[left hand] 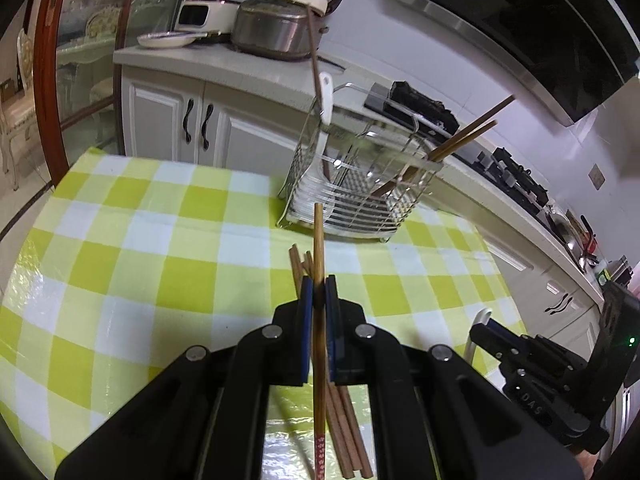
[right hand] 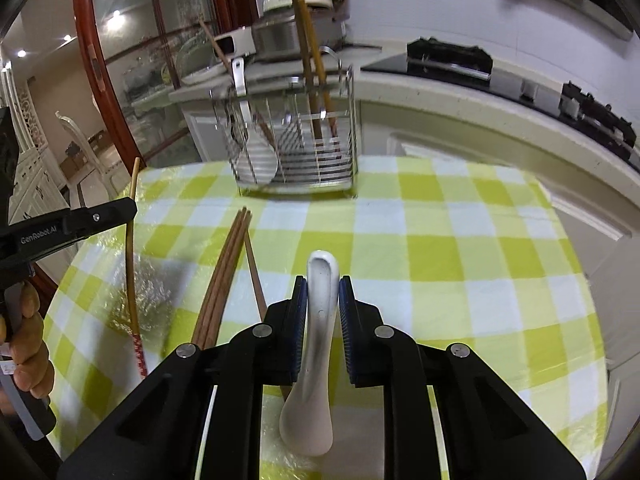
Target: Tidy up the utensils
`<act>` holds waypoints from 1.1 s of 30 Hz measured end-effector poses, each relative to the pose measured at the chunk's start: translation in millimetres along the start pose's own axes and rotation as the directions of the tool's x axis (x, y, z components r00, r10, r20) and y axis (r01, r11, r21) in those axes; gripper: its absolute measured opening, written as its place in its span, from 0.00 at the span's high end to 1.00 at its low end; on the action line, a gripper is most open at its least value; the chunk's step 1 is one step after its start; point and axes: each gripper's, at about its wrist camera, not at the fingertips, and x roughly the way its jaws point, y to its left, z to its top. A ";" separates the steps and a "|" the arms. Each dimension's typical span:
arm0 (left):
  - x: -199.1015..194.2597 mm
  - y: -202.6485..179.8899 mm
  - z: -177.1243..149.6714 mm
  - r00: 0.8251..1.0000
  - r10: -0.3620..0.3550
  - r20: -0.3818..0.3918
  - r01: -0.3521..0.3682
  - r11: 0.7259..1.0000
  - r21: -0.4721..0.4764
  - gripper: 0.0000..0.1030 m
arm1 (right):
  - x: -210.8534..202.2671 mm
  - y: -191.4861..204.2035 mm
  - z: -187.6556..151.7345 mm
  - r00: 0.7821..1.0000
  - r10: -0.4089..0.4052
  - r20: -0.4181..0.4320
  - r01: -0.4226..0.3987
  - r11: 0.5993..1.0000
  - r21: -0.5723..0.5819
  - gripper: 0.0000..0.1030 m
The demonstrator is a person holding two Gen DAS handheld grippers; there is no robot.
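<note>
My left gripper [left hand: 319,292] is shut on a light bamboo chopstick [left hand: 319,248] and holds it above the checked tablecloth, pointing toward the wire utensil rack [left hand: 360,184]. Several brown chopsticks [left hand: 344,432] lie on the cloth below it. My right gripper [right hand: 322,296] is shut on a white ceramic spoon [right hand: 316,344], handle forward. The rack [right hand: 296,144] stands ahead of it and holds chopsticks [right hand: 308,52] and a white spoon [right hand: 240,80]. The brown chopsticks [right hand: 224,272] lie left of the right gripper. The left gripper [right hand: 68,228] and its chopstick [right hand: 130,264] show at the left edge.
The table [left hand: 120,220] has a green and white checked cloth. Behind it a white counter [left hand: 192,60] carries a rice cooker [left hand: 280,28] and a plate [left hand: 168,40]. A stove [right hand: 592,112] and cabinets lie to the right. The right gripper shows in the left wrist view [left hand: 492,336].
</note>
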 end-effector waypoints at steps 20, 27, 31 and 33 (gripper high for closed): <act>-45.6 -35.0 14.3 0.994 0.014 0.109 -0.021 0.997 0.068 0.94 | -46.2 -13.9 17.0 0.995 0.001 0.105 -0.001 1.000 0.003 0.84; -53.1 -44.6 24.5 0.991 0.010 0.136 -0.021 0.996 0.085 0.94 | -54.7 -22.1 28.9 0.993 0.003 0.119 -0.004 1.000 0.007 0.95; -54.0 -49.0 30.3 0.990 0.008 0.144 -0.022 0.995 0.095 0.94 | -57.6 -27.5 37.4 0.992 0.003 0.124 -0.004 1.000 0.007 0.95; -53.8 -50.2 31.6 0.989 0.007 0.146 -0.021 0.995 0.097 0.94 | -58.8 -29.4 41.1 0.992 -0.004 0.129 0.004 1.000 -0.001 0.95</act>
